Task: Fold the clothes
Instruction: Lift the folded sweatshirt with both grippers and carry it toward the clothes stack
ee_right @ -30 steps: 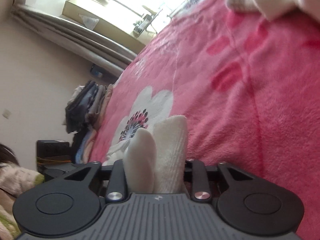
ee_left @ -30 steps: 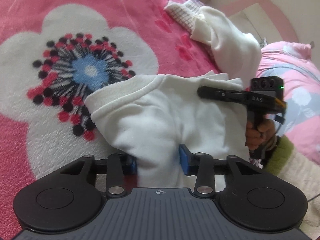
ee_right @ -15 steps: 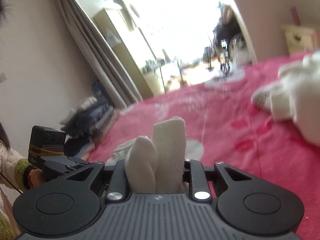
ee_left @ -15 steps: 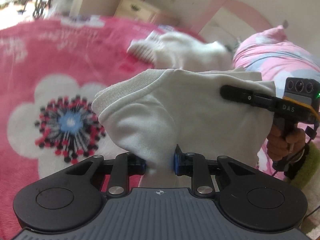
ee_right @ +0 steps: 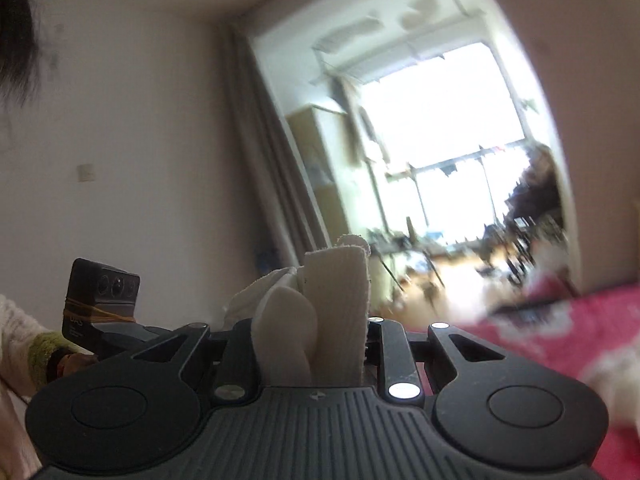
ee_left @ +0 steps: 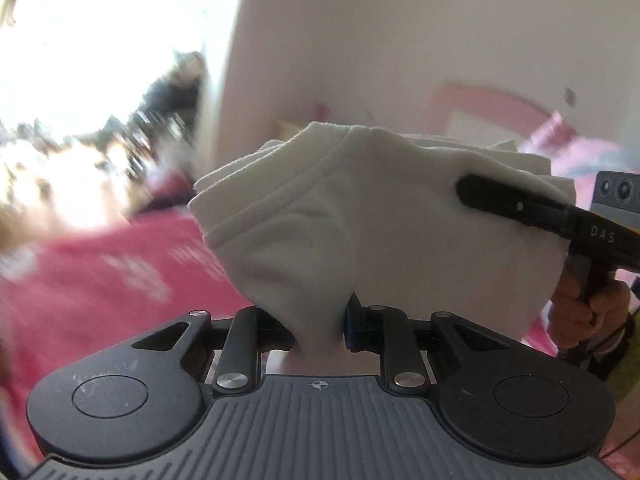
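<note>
1. Where the white fleece garment [ee_left: 360,216] bunches into a narrow neck, the left gripper [ee_left: 320,326] has it pinched between its blue-padded jaws; those jaws have just been closing further, and the gap is now narrow and filled with cloth.
2. Above that pinch the garment fans out wide, with a ribbed hem edge [ee_left: 256,176] showing several stacked layers on its left side.
3. At the garment's right side, the right gripper [ee_left: 476,194] comes in from the right, its black finger lying across the cloth; a bare hand [ee_left: 588,304] with a green knitted cuff holds its handle below.
4. Right wrist view: the right gripper [ee_right: 316,344] has a thick fold of the same white garment [ee_right: 320,320] between its jaws, smooth fleece on the left and ribbed band on the right. Jaws stand narrowly apart, packed with cloth, pressing on it.
5. Left of the garment in that view, the left gripper's camera block [ee_right: 102,296] shows, held by a hand in a cream sleeve with green cuff [ee_right: 40,350].
6. Below the garment lies a pink plush blanket with white pattern [ee_left: 100,276], blurred; the cloth hangs clear above it.
7. Behind the garment: a pale wall [ee_left: 400,40], a bright window [ee_right: 452,168] and a grey curtain [ee_right: 264,152].
</note>
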A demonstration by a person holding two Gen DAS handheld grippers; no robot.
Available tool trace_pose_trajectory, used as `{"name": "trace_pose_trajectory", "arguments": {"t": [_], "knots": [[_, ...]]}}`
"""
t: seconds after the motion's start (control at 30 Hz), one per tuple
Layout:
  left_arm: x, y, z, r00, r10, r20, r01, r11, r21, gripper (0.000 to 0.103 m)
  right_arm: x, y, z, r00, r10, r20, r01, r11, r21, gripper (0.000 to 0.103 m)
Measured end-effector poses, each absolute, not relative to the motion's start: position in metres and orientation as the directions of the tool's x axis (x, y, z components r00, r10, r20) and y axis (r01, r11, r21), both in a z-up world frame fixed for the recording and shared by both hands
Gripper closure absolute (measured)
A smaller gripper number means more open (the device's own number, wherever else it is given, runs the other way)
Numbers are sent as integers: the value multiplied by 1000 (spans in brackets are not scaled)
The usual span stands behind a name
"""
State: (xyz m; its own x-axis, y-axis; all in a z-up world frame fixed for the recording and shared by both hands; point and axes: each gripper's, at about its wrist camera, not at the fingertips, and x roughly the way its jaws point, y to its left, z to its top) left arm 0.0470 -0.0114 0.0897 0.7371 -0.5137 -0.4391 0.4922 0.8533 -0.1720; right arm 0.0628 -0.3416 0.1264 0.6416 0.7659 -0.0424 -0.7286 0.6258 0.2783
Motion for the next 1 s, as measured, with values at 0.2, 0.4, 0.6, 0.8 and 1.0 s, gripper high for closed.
{"name": "trace_pose_trajectory", "arguments": {"t": [0.2,0.4,0.6,0.8,1.0], "knots": [[15,63,149,878,-356,-320,356,932,-61,83,73,-251,200,535,845,23,-829,519,210,79],[-31,141,176,948,-196,-251,199,980,-17,83,79,-140,232,373,927,42,-901,351,254,79],[-58,221,159,961,-53,-272,35,997,-72,84,90,-28,215,215,976,-16,-916,207,345,79],[-85,288,108,961,24,-275,-82,976,-204,84,89,66,171,62,996,-71,-891,87,445,79],[-84,329,66,946,44,-320,-140,948,-284,84,81,111,114,13,995,-101,-834,67,547,79]]}}
